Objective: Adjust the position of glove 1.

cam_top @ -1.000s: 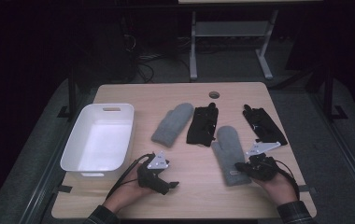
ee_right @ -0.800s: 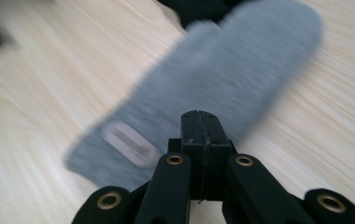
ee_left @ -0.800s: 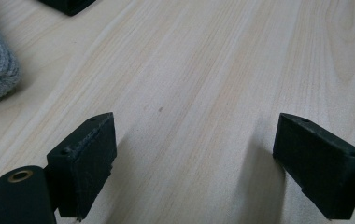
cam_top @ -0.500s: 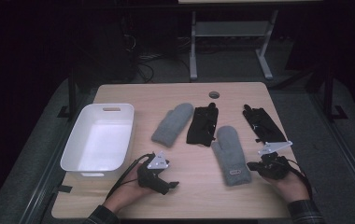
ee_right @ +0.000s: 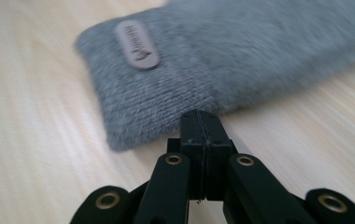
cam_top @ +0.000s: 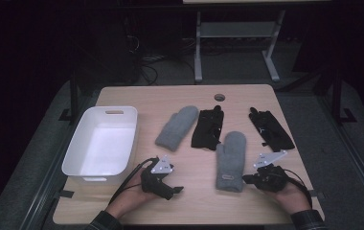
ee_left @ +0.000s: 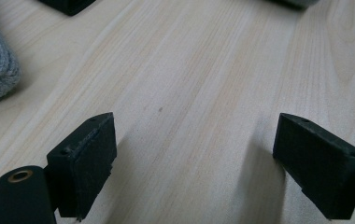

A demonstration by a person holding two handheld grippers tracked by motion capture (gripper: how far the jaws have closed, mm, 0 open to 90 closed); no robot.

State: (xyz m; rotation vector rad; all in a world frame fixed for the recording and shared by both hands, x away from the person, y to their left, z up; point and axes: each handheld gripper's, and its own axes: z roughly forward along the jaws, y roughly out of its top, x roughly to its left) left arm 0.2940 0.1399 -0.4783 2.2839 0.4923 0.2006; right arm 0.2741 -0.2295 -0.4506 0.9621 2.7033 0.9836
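Grey mitten (ee_right: 222,60) lies just beyond the right gripper (ee_right: 203,123), jaws pressed together.

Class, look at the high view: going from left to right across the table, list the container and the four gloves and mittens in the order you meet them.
White tub → grey mitten → black glove → second grey mitten → second black glove.

White tub (cam_top: 101,143) at counter's left | grey mitten (cam_top: 176,127) mid-counter, beside black glove (cam_top: 208,127) | second black glove (cam_top: 271,129) near right edge | round hole (cam_top: 219,97) at far edge
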